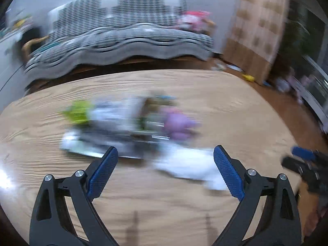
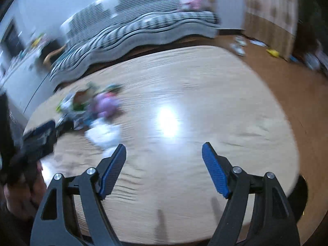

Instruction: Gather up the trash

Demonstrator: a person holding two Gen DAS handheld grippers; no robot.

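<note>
Both views are smeared by motion. A heap of trash lies on the wooden table (image 1: pixel 235 106): a green wrapper (image 1: pixel 79 112), silvery wrappers (image 1: pixel 114 121), a purple piece (image 1: pixel 178 123) and a crumpled white tissue (image 1: pixel 190 166). My left gripper (image 1: pixel 166 149) is open just short of the heap, the tissue showing beyond its right pad, nothing gripped. The right gripper (image 1: pixel 297 157) enters at the right edge. In the right wrist view my right gripper (image 2: pixel 164 145) is open over bare table, with the purple piece (image 2: pixel 106 104) and tissue (image 2: pixel 104 133) to its upper left.
A sofa with a grey patterned cover (image 1: pixel 123 37) runs behind the table. A patterned curtain (image 1: pixel 256 30) hangs at the back right. A yellow toy (image 1: pixel 249 78) and other small things lie on the brown floor. A hand (image 2: pixel 20 188) holds the left gripper (image 2: pixel 41 135).
</note>
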